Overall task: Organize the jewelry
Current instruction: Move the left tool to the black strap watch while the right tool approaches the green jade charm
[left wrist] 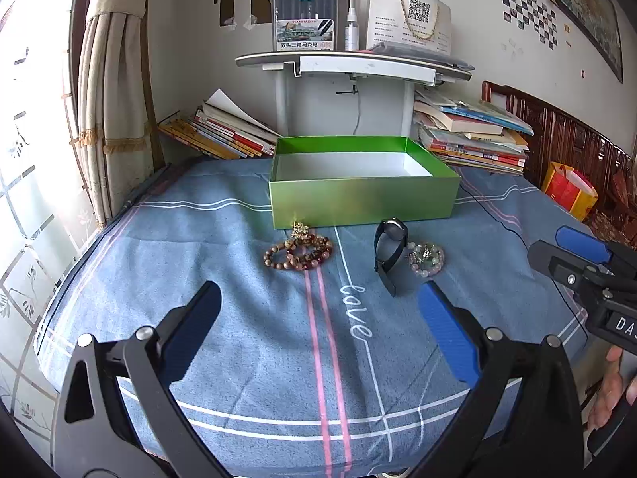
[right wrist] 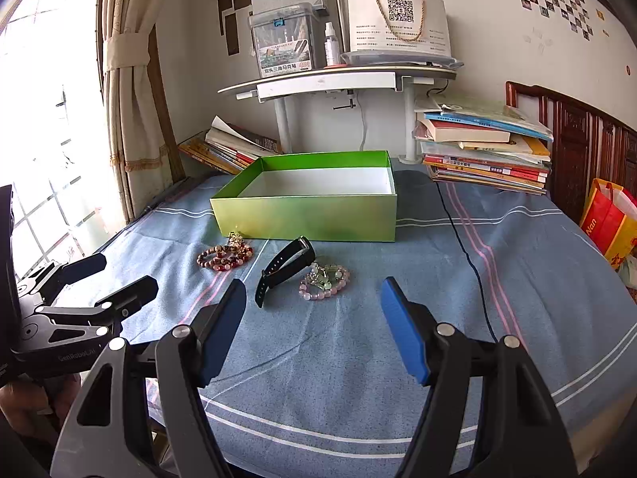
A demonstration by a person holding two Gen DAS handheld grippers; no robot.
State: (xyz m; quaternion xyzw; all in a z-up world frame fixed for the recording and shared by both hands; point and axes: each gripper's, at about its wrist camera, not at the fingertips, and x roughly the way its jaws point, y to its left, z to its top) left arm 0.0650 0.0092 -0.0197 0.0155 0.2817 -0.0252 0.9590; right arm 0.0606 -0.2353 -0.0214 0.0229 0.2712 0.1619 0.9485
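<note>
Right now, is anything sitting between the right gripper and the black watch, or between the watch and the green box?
Nothing visible blocks either path. Bare blue bedsheet lies between the open right gripper and the black watch. The pink bead bracelet touches the watch's right side, not its front. Open cloth separates the watch from the green box.

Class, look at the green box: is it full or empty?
Empty. The green box has no lid, and only its bare white floor shows in both views.

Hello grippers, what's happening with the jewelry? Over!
Left gripper open, right gripper open, both empty. Bracelets, watch outside green box. Nothing blocking.
</note>
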